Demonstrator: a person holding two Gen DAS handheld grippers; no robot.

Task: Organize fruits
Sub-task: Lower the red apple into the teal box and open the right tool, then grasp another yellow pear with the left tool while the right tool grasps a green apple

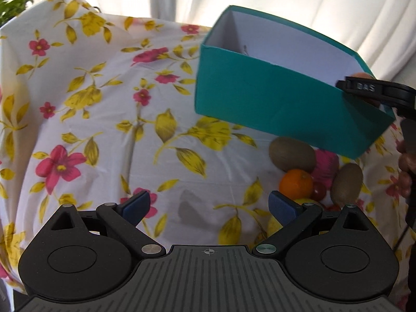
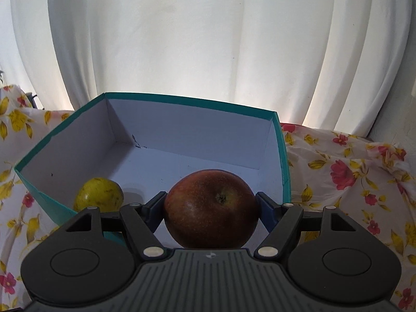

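A teal box (image 1: pixel 273 98) with a white inside stands on the flowered cloth at the right. In front of it lie two kiwis (image 1: pixel 292 154) (image 1: pixel 348 184), an orange (image 1: pixel 296 184) and small red fruits (image 1: pixel 318 192). My left gripper (image 1: pixel 209 205) is open and empty, low over the cloth left of the fruits. My right gripper (image 2: pixel 211 206) is shut on a dark red apple (image 2: pixel 211 208) and holds it over the near edge of the teal box (image 2: pixel 39 182). A yellow-green fruit (image 2: pixel 98 193) lies inside the box at its near left corner.
The flowered cloth (image 1: pixel 104 130) covers the table. White curtains (image 2: pixel 208 39) hang behind it. A green plant (image 1: pixel 14 2) shows at the far left corner. The right gripper's body (image 1: pixel 374 89) reaches over the box's right end in the left wrist view.
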